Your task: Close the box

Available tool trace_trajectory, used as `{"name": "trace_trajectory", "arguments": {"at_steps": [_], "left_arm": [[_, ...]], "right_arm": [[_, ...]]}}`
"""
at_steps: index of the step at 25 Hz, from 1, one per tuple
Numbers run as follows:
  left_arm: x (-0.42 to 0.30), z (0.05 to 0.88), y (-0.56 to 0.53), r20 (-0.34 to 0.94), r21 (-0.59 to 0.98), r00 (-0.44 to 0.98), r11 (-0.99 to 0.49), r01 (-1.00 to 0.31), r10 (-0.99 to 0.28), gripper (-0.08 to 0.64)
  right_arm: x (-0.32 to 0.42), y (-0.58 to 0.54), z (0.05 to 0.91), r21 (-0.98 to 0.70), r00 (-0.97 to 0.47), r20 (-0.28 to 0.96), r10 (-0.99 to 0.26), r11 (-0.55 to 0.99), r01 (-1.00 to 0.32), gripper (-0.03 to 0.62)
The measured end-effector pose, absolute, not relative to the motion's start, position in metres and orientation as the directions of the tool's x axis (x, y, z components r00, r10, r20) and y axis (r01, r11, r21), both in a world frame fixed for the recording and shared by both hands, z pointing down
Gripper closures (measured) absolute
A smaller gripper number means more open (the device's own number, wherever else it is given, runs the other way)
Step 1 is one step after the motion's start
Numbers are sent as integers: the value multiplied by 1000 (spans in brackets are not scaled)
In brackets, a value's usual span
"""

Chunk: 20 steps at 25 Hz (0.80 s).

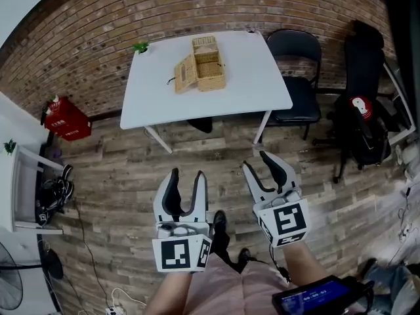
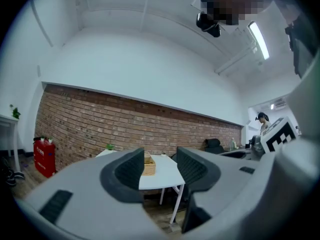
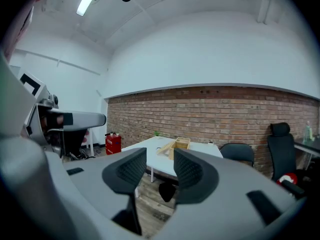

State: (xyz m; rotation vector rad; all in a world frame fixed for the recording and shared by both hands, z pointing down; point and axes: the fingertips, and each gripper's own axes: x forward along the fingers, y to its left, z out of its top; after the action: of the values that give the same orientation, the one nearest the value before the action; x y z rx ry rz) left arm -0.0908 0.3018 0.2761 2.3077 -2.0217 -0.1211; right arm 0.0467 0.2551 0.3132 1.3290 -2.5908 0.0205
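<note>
Wicker box (image 1: 210, 64): is standing on the far half of the white table (image 1: 216, 107), well apart from both grippers.
Lid (image 1: 184, 75): is hanging open at the box's left side and leaning outward, so the box is not yet closed.
Inside of box: is facing up toward the head camera; whether anything is lying in it is too small to tell.
Table: is also carrying a small green plant (image 1: 140, 46) at its far left corner, close to the brick wall (image 1: 98, 18).
Black chair (image 1: 298, 77): is standing just beside the table's right edge.
Red case (image 1: 65, 120): is sitting on the wooden floor (image 1: 118, 169), left of the table.
Left gripper (image 1: 186, 176): is hovering above the floor near the person, fingers released, jaws standing apart and grasping nothing.
Right gripper (image 1: 257, 161): is hovering beside the left one, jaws also standing apart; in its own view only the distant table and box are showing in the gap.
</note>
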Motion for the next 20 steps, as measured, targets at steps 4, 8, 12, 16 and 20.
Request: {"name": "trace_trajectory", "arguments": {"at_steps": [4,8,12,16,20], "left_arm": [[-112,260,265,-48,102,140,-144,-984,-989,353],[-127,248,238,-79,93,158,-165,-982,-984,354],[-136,242,215,-90,89,170,-178,-980,-981,353],[-135,248,200,-75,89,198,-204,-975,-977,354],[-129,261,184,-43,91,220,-223,-971,-975,354]], "right_arm": [[30,219,298,106,-542,189,-818,566,-817,425],[15,190,283,129,-528,161,-834,548,-826,430],[8,170,274,136,-512,147,-846,530,-837,433],[11,156,274,132,-491,144,-859,508,-851,433],[15,142,283,119,-479,156,-864,498,-859,434]]}}
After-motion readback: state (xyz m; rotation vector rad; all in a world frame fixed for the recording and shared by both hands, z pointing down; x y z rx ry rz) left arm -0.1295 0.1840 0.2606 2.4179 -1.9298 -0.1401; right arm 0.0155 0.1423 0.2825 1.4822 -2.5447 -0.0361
